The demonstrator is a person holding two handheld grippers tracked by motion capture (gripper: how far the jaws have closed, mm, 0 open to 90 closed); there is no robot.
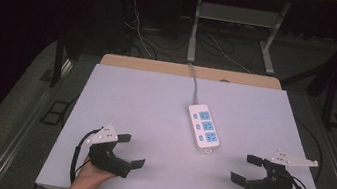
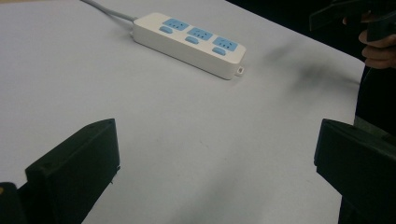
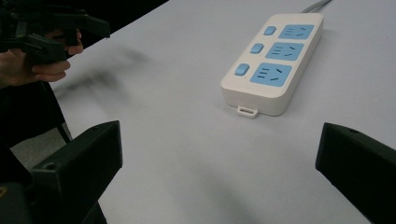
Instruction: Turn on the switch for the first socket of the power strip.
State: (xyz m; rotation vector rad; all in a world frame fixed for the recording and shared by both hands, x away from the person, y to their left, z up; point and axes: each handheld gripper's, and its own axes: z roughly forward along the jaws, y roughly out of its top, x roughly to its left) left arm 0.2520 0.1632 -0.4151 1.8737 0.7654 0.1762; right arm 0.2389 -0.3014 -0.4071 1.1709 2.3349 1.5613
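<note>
Pretty roomy from where I'm driving. The only thing sitting on the white table (image 1: 130, 99) is the power strip (image 1: 204, 128), lying flat right of the middle, its cord (image 1: 195, 81) running off over the far edge. The whole left half is bare, and so is the near strip between my left gripper (image 1: 130, 150) and right gripper (image 1: 242, 169), both with jaws spread wide.
</note>
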